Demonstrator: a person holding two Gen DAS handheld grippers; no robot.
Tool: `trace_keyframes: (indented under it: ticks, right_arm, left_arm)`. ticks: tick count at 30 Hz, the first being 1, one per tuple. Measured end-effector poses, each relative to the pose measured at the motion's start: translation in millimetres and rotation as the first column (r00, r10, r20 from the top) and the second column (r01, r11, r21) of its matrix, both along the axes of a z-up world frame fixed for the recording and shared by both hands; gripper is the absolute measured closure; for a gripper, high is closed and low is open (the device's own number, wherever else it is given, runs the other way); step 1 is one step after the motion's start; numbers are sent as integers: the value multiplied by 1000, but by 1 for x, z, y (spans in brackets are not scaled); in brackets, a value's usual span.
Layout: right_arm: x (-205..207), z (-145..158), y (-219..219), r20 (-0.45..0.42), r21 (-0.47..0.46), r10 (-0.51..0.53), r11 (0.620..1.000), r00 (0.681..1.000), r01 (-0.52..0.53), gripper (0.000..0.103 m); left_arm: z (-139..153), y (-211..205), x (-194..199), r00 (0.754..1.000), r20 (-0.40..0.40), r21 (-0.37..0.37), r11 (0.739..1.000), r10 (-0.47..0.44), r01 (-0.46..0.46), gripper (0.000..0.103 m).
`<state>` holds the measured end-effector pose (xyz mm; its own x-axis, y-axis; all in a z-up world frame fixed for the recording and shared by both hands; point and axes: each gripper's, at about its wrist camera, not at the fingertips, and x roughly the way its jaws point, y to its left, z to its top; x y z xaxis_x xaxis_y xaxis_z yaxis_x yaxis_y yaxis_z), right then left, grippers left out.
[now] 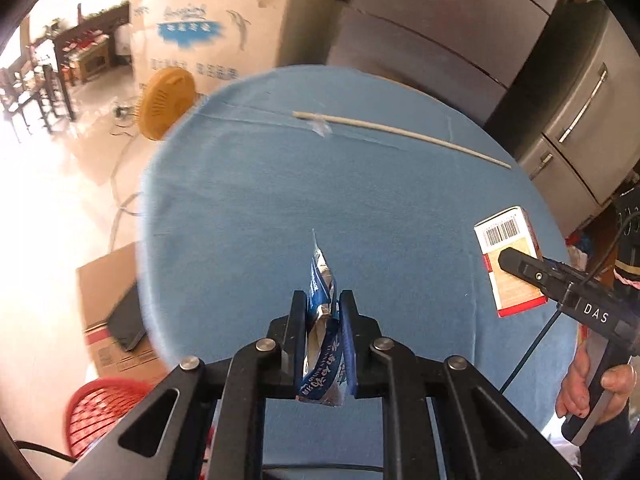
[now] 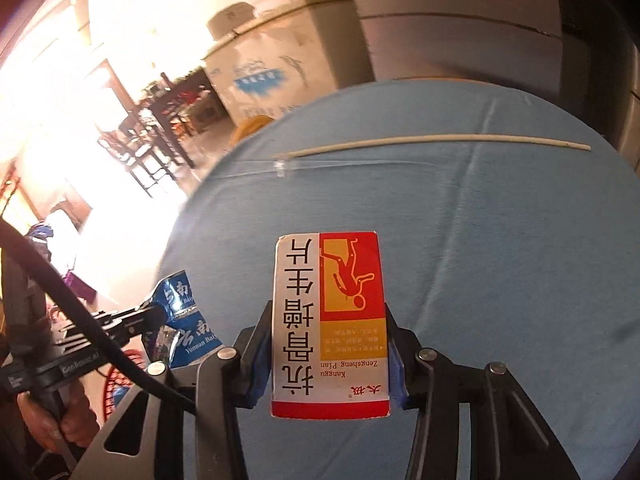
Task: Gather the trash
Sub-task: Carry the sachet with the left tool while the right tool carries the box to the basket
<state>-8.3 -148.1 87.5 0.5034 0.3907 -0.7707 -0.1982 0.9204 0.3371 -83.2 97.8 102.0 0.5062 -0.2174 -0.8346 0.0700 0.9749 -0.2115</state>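
My left gripper (image 1: 323, 300) is shut on a crumpled blue and silver foil packet (image 1: 322, 280), held above the blue tablecloth (image 1: 280, 200). The packet (image 2: 188, 312) also shows at the left of the right wrist view, in the left gripper (image 2: 158, 312). My right gripper (image 2: 328, 316) is shut on a red, white and orange medicine box (image 2: 330, 320), lifted off the cloth. In the left wrist view that box (image 1: 508, 256) hangs at the right in the right gripper (image 1: 505, 258), with a hand (image 1: 592, 384) on the handle. A long pale stick (image 1: 400, 134) lies across the far side of the table.
A red plastic basket (image 1: 100, 412) stands on the floor below the table's left edge, beside a cardboard box (image 1: 112, 308). A small clear scrap (image 1: 322, 126) lies by the stick. A chest freezer (image 1: 224, 24), an orange fan (image 1: 166, 104) and grey cabinets (image 1: 580, 120) stand beyond the table.
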Motion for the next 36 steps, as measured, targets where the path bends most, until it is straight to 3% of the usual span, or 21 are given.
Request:
trace_keyframes:
  ticks: [7, 14, 17, 28, 36]
  right_arm:
    - [-30, 24, 43, 88, 51, 115, 992, 989, -120, 54]
    - [-49, 44, 101, 154, 106, 266, 953, 951, -284, 54]
    - [-58, 50, 128, 170, 130, 331, 926, 928, -354, 54]
    - [-101, 45, 193, 158, 163, 464, 858, 872, -487, 54]
    - [-111, 34, 237, 108, 136, 552, 815, 827, -563, 54]
  left_arm:
    - [46, 43, -55, 985, 100, 70, 987, 140, -147, 86]
    - [89, 75, -103, 932, 229, 170, 931, 282, -323, 86]
    - [99, 85, -120, 906, 272, 220, 896, 324, -387, 86]
    - [82, 116, -157, 872, 280, 316, 819, 401, -479, 86]
    - [57, 142, -162, 863, 222, 323, 801, 454, -504, 86]
